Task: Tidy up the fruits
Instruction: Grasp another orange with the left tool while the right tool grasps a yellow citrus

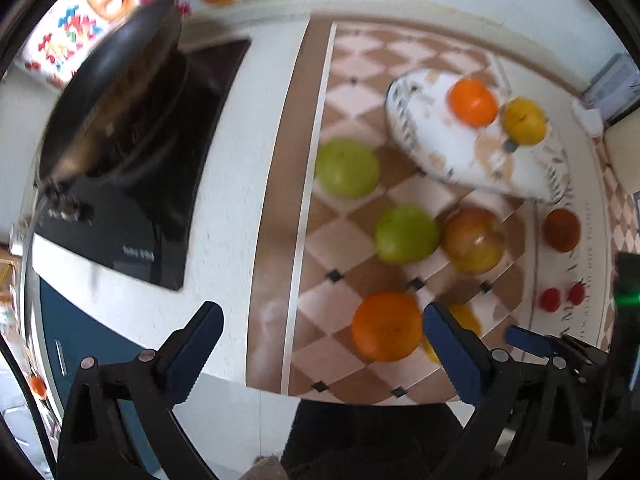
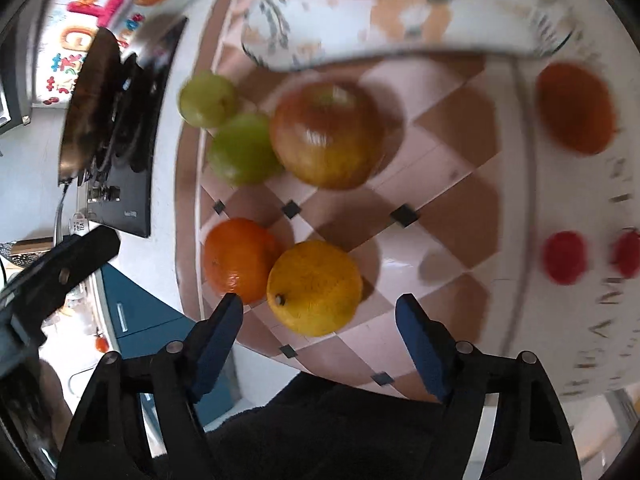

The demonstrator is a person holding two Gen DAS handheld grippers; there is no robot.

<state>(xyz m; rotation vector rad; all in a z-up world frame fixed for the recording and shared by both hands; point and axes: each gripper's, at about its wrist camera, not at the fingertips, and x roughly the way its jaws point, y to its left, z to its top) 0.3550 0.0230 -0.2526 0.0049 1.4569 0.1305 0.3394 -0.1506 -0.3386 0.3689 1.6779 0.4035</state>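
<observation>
Loose fruit lies on a checkered mat (image 1: 344, 240): two green apples (image 1: 346, 167) (image 1: 406, 233), a red-green apple (image 1: 473, 239), an orange (image 1: 387, 325) and a yellow lemon (image 2: 314, 287). A patterned white plate (image 1: 432, 148) holds an orange (image 1: 473, 102) and a lemon (image 1: 524, 121). My left gripper (image 1: 320, 332) is open and empty, above the mat edge beside the near orange. My right gripper (image 2: 320, 312) is open and empty, its jaws on either side of the lemon, just short of it. The red-green apple (image 2: 328, 134) and near orange (image 2: 238, 260) show in the right wrist view.
A black pan (image 1: 120, 92) sits on a black induction hob (image 1: 160, 184) to the left. A dark orange fruit (image 1: 561, 229) and small red shapes (image 1: 549, 300) lie on the white mat border at right. The counter edge and blue cabinet (image 1: 92, 340) are below left.
</observation>
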